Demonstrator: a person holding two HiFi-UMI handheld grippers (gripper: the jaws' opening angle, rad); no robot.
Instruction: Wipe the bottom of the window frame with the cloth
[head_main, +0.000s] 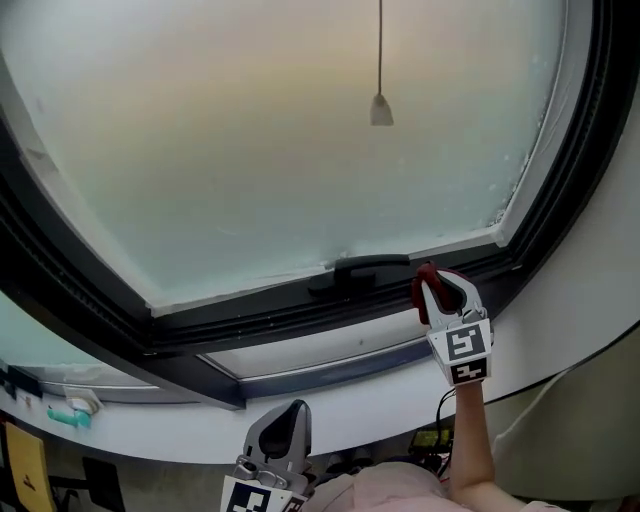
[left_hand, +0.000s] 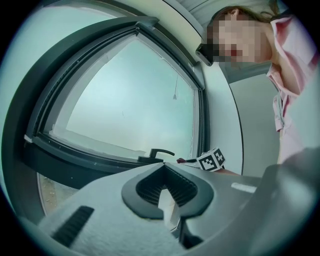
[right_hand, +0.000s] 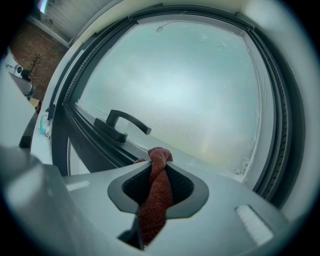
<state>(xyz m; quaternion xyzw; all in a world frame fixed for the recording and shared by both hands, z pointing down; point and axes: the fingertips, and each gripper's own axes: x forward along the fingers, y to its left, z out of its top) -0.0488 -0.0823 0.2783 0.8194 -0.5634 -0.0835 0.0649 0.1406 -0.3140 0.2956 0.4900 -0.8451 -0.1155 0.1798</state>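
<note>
Cloth (right_hand: 156, 200), red, clamped between right gripper (right_hand: 158, 167) jaws, tip poking past them, close to window frame (right_hand: 92, 142) bottom rail; contact unclear. Handle (right_hand: 122, 125) ahead-left of jaws, frosted glass (right_hand: 200, 90) beyond. Left gripper (left_hand: 165, 195) jaws closed together, empty.

**Head view:** the camera sits high, facing forward and steeply down on the window frame (head_main: 300, 322). The handle (head_main: 362, 268) lies at frame centre, the left gripper (head_main: 290, 412) at the lower edge and the right gripper (head_main: 440, 283) at centre right.

**Left gripper view:** set low and farther back, looking up along its own jaws. The handle (left_hand: 157, 152) is at centre, with the right gripper's marker cube (left_hand: 211, 160) just right of it.

**Right gripper view:** close to the frame, looking past the cloth (right_hand: 155, 195) in its jaws, with the handle (right_hand: 124, 123) at centre left.

All three views share the handle and the lower frame.
</note>
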